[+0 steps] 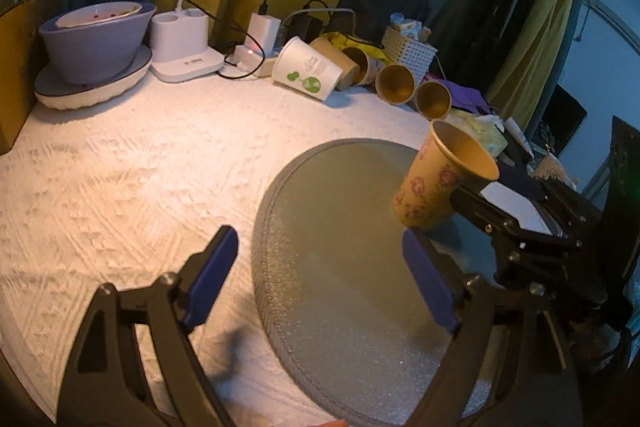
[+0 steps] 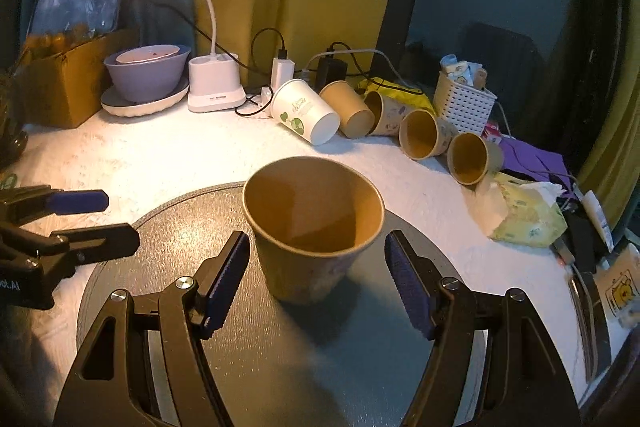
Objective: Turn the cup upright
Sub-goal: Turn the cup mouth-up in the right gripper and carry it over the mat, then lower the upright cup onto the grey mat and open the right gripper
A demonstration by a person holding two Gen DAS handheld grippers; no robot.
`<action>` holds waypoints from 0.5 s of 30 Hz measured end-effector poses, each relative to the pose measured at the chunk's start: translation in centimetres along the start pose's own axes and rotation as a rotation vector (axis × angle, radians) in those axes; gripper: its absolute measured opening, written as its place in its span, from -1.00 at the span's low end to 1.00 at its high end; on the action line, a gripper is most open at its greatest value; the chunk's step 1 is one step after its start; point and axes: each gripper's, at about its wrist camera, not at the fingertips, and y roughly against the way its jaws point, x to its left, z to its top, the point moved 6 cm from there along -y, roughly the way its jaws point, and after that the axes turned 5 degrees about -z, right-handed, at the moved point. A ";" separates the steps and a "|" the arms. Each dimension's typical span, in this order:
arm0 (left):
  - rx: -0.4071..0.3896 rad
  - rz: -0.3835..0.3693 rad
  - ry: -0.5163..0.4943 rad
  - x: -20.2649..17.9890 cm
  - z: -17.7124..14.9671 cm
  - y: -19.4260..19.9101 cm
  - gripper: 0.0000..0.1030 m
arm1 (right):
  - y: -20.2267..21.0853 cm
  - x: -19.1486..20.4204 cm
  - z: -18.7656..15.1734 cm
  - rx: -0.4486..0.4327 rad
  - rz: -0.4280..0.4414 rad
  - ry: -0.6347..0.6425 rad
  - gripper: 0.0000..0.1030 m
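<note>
A brown paper cup with pink flower print (image 2: 312, 231) stands upright, mouth up, on a round grey mat (image 2: 280, 355). My right gripper (image 2: 318, 283) is open with a finger on each side of the cup, not touching it. In the left wrist view the same cup (image 1: 436, 179) stands at the mat's (image 1: 340, 267) far right edge, with the right gripper's black fingers beside it. My left gripper (image 1: 320, 277) is open and empty over the mat's left edge; it also shows in the right wrist view (image 2: 96, 219) at far left.
Several paper cups (image 2: 360, 115) lie on their sides along the back of the white table. A desk lamp base (image 2: 214, 83), a purple bowl on a plate (image 2: 146, 75), chargers with cables, a white basket (image 2: 464, 103) and a tissue pack (image 2: 524, 215) stand around.
</note>
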 end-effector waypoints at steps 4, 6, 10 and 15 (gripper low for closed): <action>-0.006 0.006 -0.029 -0.6 -0.3 0.0 0.67 | 0.5 -0.2 -0.9 0.005 -0.007 -0.008 0.42; -0.011 0.012 -0.048 -1.0 -0.4 0.0 0.67 | 0.7 -0.3 -1.2 0.007 -0.003 -0.017 0.43; -0.034 0.025 -0.087 -1.8 -0.4 0.3 0.67 | 1.4 -0.7 -2.1 0.008 0.013 -0.050 0.43; -0.060 0.041 -0.113 -2.7 -0.5 1.3 0.68 | 2.6 -1.5 -2.7 -0.002 0.031 -0.090 0.54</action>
